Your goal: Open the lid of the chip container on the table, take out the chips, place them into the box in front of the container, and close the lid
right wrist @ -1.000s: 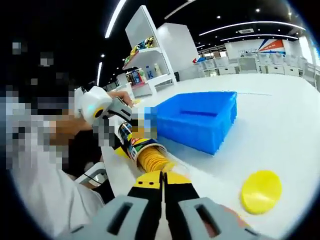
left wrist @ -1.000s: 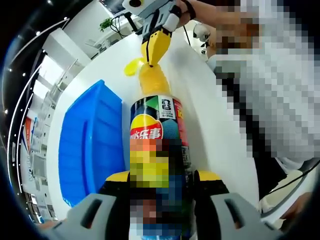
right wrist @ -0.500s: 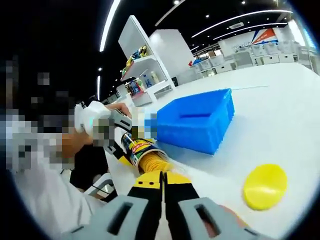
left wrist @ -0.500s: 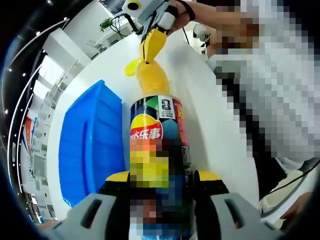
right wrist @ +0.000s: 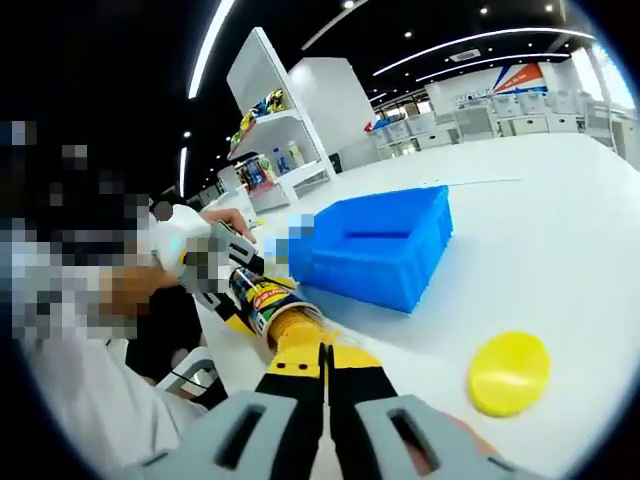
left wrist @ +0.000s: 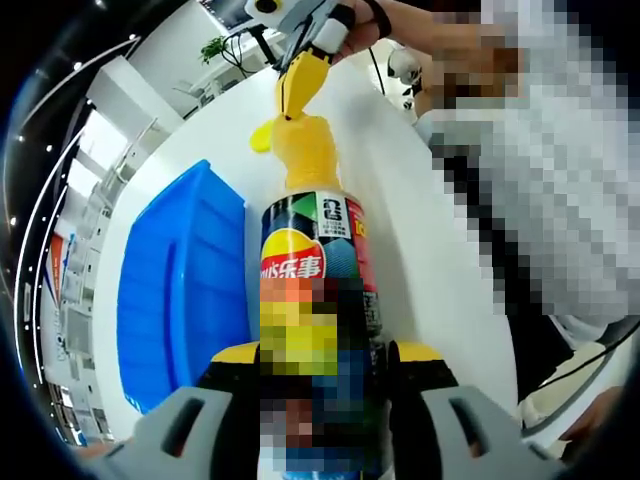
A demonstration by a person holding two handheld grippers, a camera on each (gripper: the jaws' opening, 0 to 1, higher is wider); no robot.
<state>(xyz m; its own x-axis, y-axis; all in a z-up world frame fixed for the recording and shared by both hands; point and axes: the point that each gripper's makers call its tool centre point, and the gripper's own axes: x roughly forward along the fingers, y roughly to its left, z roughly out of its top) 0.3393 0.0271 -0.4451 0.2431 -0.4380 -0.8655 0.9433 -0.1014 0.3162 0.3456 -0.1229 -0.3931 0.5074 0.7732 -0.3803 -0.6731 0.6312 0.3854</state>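
Note:
My left gripper (left wrist: 325,352) is shut on the chip container (left wrist: 318,270), a tall can with a dark printed label, lying along the view with its open mouth away from me. A stack of yellow chips (left wrist: 303,150) sticks out of the mouth. My right gripper (left wrist: 298,78) is shut on the far end of that stack. In the right gripper view the right gripper (right wrist: 326,362) pinches the chips (right wrist: 297,332) coming out of the container (right wrist: 258,299), which the left gripper (right wrist: 205,265) holds. The yellow lid (right wrist: 508,374) lies flat on the table; the blue box (right wrist: 374,249) stands beyond the can.
The blue box (left wrist: 180,288) lies to the left of the can in the left gripper view, with the yellow lid (left wrist: 262,134) past it. The white table (left wrist: 420,260) runs to the right. A person's hand (left wrist: 415,25) and sleeve are at upper right. Shelves (right wrist: 265,120) stand behind.
The right gripper has drawn away from the can's mouth with the chips, so more of the yellow stack shows outside the can. The left gripper and can have held still.

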